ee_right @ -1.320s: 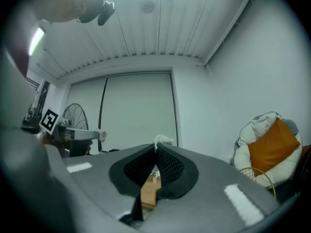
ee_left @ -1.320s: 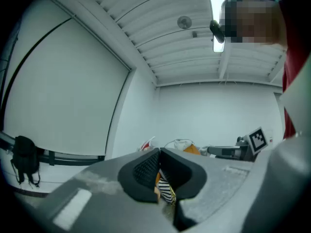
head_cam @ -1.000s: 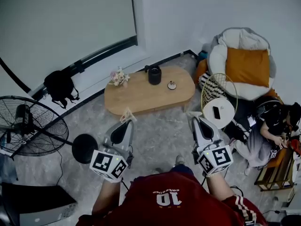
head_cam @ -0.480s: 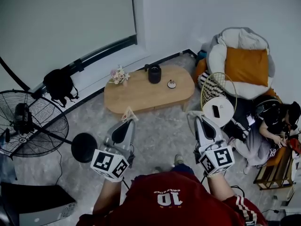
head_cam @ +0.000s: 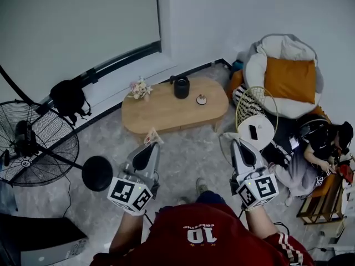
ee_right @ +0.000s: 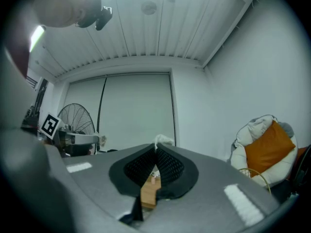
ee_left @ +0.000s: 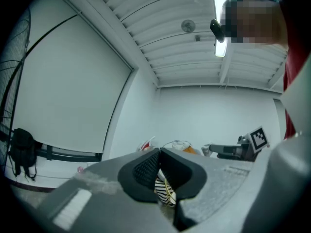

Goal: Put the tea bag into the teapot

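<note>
Black teapot [head_cam: 181, 87] shows overhead only; left claw [ee_left: 159, 151] grips tea bag [ee_left: 146, 142], right claw [ee_right: 156, 148] scrap [ee_right: 164, 140].

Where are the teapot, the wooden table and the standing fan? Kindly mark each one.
teapot [head_cam: 181, 87], head view, on its dark body.
wooden table [head_cam: 161, 113], head view, on the bare top near its front edge.
fan [head_cam: 25, 135], head view, on the dark hub behind the grille.

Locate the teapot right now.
Head view, upper centre: the teapot stands at the far edge of the wooden table, flowers to its left, a small dish to its right.
</note>
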Demonstrator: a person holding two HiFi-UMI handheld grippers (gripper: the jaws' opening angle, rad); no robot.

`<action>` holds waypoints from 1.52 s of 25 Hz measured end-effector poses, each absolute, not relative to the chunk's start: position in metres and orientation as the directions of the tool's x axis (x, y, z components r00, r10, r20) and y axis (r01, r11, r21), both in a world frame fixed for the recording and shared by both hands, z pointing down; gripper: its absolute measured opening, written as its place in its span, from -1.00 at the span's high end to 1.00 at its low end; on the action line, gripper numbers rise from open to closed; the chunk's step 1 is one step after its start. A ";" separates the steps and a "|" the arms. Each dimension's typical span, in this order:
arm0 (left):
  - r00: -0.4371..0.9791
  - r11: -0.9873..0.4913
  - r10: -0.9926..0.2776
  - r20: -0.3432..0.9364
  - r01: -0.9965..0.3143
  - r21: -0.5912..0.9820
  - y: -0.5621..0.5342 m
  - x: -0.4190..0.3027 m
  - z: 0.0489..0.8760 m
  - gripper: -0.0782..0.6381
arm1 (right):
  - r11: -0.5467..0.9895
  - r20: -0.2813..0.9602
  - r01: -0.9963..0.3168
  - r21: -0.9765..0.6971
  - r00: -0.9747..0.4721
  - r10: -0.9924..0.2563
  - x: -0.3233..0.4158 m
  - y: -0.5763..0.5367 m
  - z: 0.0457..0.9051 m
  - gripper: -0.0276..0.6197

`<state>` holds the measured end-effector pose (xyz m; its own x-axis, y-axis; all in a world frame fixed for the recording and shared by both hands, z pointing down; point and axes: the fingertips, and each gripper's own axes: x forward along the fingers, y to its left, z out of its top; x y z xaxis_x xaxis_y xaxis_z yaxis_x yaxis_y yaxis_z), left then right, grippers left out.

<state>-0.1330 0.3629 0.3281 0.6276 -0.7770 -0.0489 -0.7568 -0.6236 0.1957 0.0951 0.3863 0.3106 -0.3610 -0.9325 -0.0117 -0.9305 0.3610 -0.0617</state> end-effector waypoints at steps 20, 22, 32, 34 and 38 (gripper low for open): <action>0.610 -0.601 -0.792 -0.008 -0.777 0.187 0.270 -0.092 0.328 0.77 | 0.422 -0.024 -0.900 -0.112 -0.422 -0.906 0.126 0.276 0.313 0.91; 0.606 -0.597 -0.795 -0.005 -0.781 0.185 0.254 -0.087 0.325 0.77 | 0.429 -0.031 -0.896 -0.117 -0.428 -0.903 0.131 0.257 0.310 0.91; 0.601 -0.591 -0.799 0.014 -0.789 0.169 0.172 -0.055 0.323 0.77 | 0.452 -0.052 -0.880 -0.149 -0.449 -0.892 0.158 0.168 0.312 0.91; 0.601 -0.589 -0.799 0.024 -0.791 0.166 0.158 -0.047 0.323 0.77 | 0.451 -0.049 -0.877 -0.165 -0.449 -0.892 0.166 0.152 0.315 0.91; 0.593 -0.581 -0.805 0.033 -0.798 0.163 0.136 -0.033 0.323 0.77 | 0.465 -0.047 -0.868 -0.176 -0.465 -0.884 0.182 0.127 0.319 0.91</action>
